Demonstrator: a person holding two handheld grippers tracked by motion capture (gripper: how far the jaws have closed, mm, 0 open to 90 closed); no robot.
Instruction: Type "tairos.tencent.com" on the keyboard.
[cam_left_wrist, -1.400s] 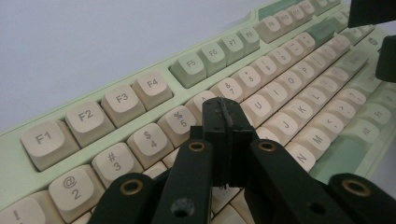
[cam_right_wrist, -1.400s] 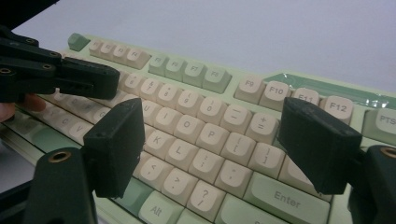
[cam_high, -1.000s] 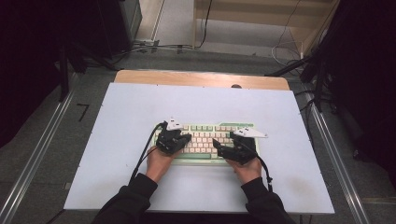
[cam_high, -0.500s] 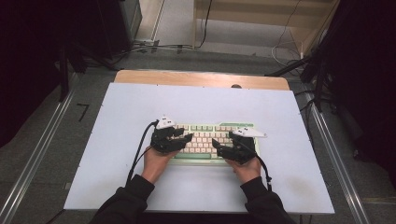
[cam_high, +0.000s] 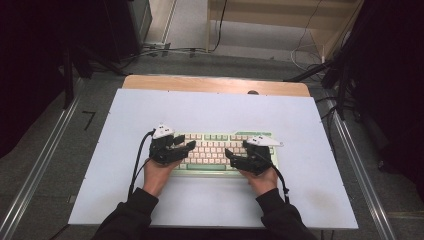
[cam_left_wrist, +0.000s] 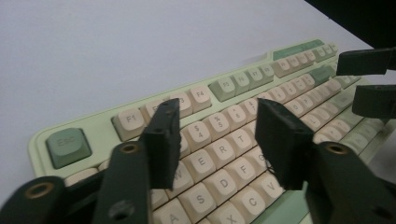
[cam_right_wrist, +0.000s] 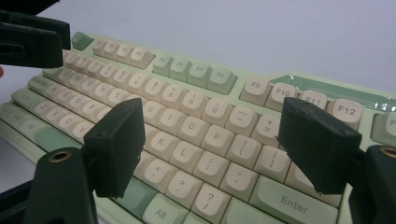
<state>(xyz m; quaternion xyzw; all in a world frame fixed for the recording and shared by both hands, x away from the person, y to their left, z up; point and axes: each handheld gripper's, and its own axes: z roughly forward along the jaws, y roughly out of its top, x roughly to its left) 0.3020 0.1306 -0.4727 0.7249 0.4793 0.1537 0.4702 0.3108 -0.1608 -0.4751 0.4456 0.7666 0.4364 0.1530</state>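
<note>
Two grippers (cam_high: 186, 146) (cam_high: 231, 154), one keyboard (cam_high: 215, 150).

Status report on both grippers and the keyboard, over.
Left gripper open above the left keys, jaws just closing slightly. Right gripper open, holding nothing. Keyboard flat on table. Nothing in the way.

White table top (cam_high: 150, 110); green-and-cream keyboard (cam_high: 215, 150) lying flat near front-centre.

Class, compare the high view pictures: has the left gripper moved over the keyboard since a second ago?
Yes. The left gripper has slid leftward along the keyboard, toward its left end, and its jaws have just been opening, with nothing between them.
</note>
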